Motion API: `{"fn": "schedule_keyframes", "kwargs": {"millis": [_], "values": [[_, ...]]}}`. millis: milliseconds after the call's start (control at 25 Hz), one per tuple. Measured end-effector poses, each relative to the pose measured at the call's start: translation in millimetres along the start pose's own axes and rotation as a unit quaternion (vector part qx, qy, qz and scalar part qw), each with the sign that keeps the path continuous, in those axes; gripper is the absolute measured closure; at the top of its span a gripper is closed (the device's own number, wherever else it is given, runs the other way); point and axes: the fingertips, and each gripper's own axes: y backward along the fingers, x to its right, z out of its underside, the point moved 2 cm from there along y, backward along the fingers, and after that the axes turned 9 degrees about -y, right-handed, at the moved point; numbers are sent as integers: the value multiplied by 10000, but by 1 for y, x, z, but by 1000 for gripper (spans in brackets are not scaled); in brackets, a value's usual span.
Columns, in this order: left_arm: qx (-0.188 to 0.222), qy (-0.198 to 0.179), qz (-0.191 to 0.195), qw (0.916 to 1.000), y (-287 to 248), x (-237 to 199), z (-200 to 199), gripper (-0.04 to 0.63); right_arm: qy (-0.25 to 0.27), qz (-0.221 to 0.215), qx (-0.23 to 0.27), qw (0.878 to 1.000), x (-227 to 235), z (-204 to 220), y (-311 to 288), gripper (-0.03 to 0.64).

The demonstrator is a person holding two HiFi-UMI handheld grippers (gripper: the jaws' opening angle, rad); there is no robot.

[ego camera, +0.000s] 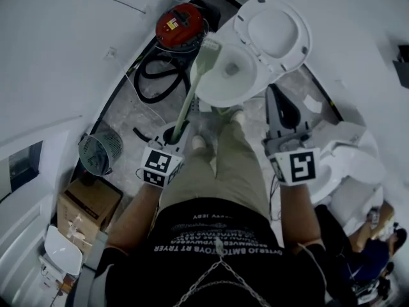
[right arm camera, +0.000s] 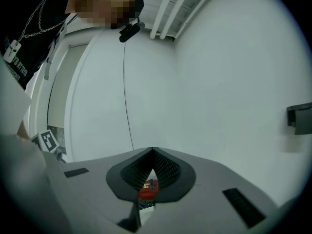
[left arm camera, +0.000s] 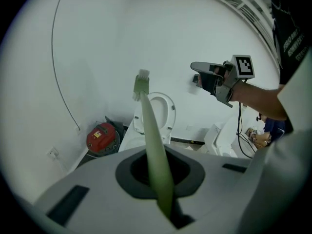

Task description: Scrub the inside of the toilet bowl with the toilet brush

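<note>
The white toilet (ego camera: 220, 93) stands ahead with seat and lid up; its bowl also shows in the left gripper view (left arm camera: 130, 139). My left gripper (ego camera: 177, 132) (left arm camera: 157, 169) is shut on the pale green handle of the toilet brush (ego camera: 192, 91) (left arm camera: 152, 130). The handle slants up and forward. The bristle head (ego camera: 209, 44) (left arm camera: 141, 85) hangs over the bowl's left rim, above the toilet rather than down in the bowl. My right gripper (ego camera: 278, 101) (left arm camera: 196, 67) (right arm camera: 152, 152) is held up to the right of the bowl, shut, holding nothing.
A red canister vacuum (ego camera: 181, 24) (left arm camera: 102, 137) with a black hose sits left of the toilet. A wire bin (ego camera: 100, 151) and a cardboard box (ego camera: 86, 203) stand at my left. More white fixtures (ego camera: 348, 162) are at my right, with a crouching person (ego camera: 374, 248) beyond.
</note>
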Motion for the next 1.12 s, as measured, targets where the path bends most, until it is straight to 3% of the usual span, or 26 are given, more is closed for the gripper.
{"fn": "schedule_keyframes", "kwargs": {"millis": [320,640,1120], "values": [[-267,186,36,9995,-40,0,31,595,-54,-61,-35,10000,26,27,-17,615],[-456,321,107,9984,-70,4,42,594,237,-86,-70,9997,59,54,-30,615],[-884,618,363,9935,-111,19,96,594,218,-322,-189,9991,73,95,-68,615]]}}
